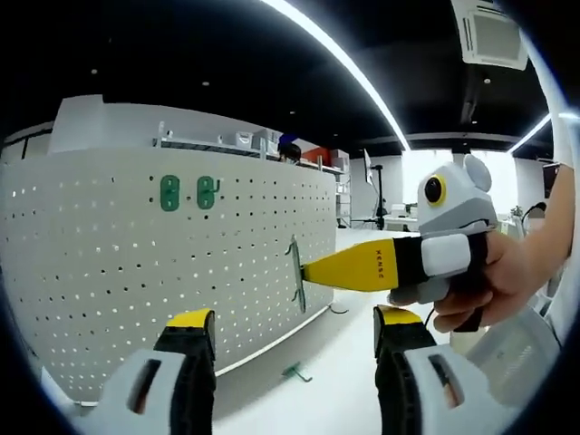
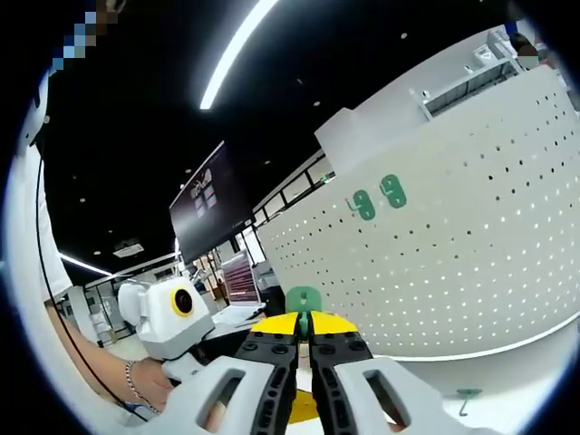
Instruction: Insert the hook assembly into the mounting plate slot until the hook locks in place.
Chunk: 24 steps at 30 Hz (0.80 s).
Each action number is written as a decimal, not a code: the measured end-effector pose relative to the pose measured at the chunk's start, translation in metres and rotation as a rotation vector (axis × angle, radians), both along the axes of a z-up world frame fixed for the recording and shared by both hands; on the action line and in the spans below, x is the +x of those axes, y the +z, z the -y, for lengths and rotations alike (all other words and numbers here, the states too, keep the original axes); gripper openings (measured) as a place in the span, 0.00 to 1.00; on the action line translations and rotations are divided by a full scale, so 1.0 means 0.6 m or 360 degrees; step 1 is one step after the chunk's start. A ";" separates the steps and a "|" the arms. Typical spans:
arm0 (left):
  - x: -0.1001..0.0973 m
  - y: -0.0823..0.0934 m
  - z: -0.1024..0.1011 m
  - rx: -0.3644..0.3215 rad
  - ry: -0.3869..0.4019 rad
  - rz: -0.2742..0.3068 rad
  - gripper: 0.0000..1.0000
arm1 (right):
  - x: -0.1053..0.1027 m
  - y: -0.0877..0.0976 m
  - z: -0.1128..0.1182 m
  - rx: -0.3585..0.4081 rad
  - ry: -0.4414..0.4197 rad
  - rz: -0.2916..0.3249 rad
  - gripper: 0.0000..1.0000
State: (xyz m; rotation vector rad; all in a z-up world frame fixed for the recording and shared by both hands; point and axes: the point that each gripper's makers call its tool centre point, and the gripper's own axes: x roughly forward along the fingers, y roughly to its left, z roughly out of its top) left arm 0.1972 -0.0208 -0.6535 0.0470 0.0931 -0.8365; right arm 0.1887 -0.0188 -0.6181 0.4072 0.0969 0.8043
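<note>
While the right gripper (image 1: 313, 272), jaws pinched on the green hook (image 1: 295, 272), holds it at the pegboard (image 1: 136, 272) for insertion, the left gripper (image 1: 294, 331) waits wide open, keeping it all visible.

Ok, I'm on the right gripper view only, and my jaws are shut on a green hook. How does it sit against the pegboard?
Observer: In the left gripper view, the green hook in the right gripper shows edge-on, upright in front of the pegboard, below and right of the two mounted hooks in that view. I can't tell whether it touches.
Operator: Is the left gripper holding anything?
Observer: No. The left gripper has its jaws wide apart with nothing between them.
</note>
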 end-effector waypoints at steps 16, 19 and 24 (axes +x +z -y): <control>0.000 -0.011 -0.004 0.0020 0.0010 -0.0020 0.74 | 0.013 0.010 0.027 -0.0608 -0.0242 0.0313 0.00; -0.001 -0.013 -0.003 0.0024 0.0009 -0.0029 0.74 | 0.016 0.010 0.031 -0.0569 -0.0245 0.0286 0.00; -0.001 -0.024 -0.006 0.0040 0.0008 -0.0054 0.74 | 0.027 0.010 0.046 -0.0545 -0.0270 0.0261 0.00</control>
